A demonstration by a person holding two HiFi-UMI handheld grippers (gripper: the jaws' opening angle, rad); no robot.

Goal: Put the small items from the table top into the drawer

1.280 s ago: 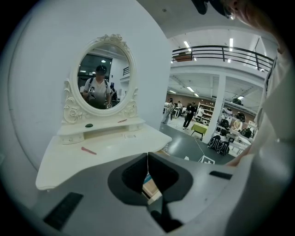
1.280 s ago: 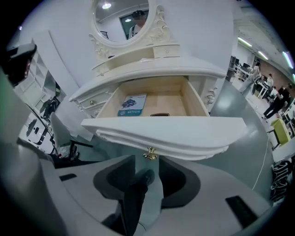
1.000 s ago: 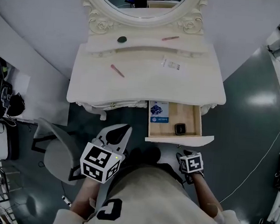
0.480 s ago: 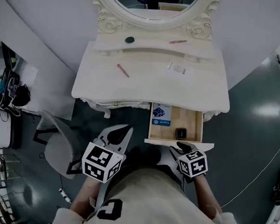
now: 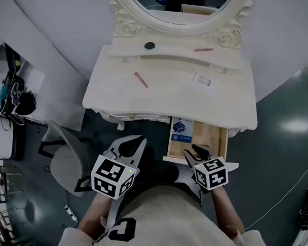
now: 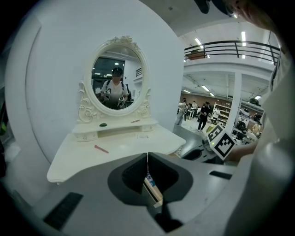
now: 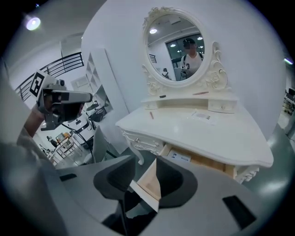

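While the person stands before a white dressing table (image 5: 113,98) with an oval mirror (image 5: 179,0), both grippers hang low in front of it. A grey chair (image 5: 63,163) sits just left of the left gripper (image 5: 133,142), cluttered shelves (image 5: 7,103) fill the far left edge, and a thin cable (image 5: 287,183) trails over the dark floor at the right.

Four small items lie on the table, all well apart from the grippers. A pink stick (image 5: 141,79) and a clear packet (image 5: 202,79) lie on the main top. A green round piece (image 5: 149,45) and a second pink stick (image 5: 203,49) lie on the raised back shelf (image 5: 175,51).

The wooden drawer (image 5: 216,140) stands pulled out under the table's right half. A blue card (image 5: 181,129) lies at its back left. The right gripper (image 5: 196,151) hangs over the drawer's front edge and covers part of its floor.

In the left gripper view, the left gripper's (image 6: 147,159) jaws are pressed together with nothing held. In the right gripper view, the right gripper's (image 7: 145,173) jaws stand spread and hold nothing, with only the drawer's front corner showing beyond the gap.

A second ago the right gripper sat below the drawer front, and a small dark square piece showed on the drawer floor. The gripper has since come up over that spot and the piece is out of sight, while the left gripper has barely shifted
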